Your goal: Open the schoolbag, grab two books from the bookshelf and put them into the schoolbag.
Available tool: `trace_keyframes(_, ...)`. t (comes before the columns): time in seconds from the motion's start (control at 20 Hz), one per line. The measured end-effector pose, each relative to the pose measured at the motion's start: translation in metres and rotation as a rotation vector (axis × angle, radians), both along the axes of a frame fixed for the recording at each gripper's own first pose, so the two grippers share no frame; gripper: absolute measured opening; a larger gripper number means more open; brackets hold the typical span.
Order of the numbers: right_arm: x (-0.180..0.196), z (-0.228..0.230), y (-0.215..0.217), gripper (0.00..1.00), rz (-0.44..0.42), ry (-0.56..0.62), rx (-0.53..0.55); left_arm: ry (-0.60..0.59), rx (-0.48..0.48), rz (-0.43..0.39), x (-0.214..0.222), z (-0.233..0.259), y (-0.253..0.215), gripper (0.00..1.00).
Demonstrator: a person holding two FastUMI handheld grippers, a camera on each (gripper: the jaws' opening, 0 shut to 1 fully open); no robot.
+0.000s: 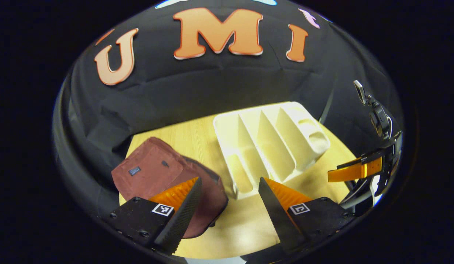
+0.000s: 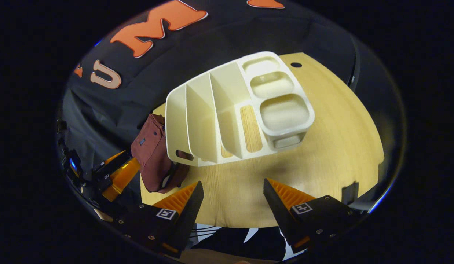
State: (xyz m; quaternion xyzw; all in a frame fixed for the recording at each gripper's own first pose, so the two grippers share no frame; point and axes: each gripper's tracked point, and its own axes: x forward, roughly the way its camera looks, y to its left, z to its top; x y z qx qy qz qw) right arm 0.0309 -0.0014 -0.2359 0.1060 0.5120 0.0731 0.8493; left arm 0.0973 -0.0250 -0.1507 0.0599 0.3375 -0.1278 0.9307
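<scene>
Schoolbag (image 1: 157,172) first: it lies on the wooden table (image 1: 249,223), at the left side of the white bookshelf (image 1: 271,143) and just beside it, and I judge it is put there so that the way from a shelf slot into the bag is short. I cannot tell from these views whether its top is already open. My left gripper (image 1: 230,205) hovers above the table with its fingers spread wide and holding nothing, one finger over the near corner of the bag, which suits a reach for the bag's opening. My right gripper (image 2: 233,207) is also wide apart and empty, above the bare table in front of the shelf. The slots between the dividers look empty to me (I see no book in either view), so I would look for the books before I reach.
</scene>
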Motion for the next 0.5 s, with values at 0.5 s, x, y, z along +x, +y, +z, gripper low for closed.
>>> trace_keyframes(0.5,0.050,0.174,-0.032,0.98,0.010,-0.579,-0.123,-0.430,-0.103,0.059,0.033,0.124,-0.024,0.98)
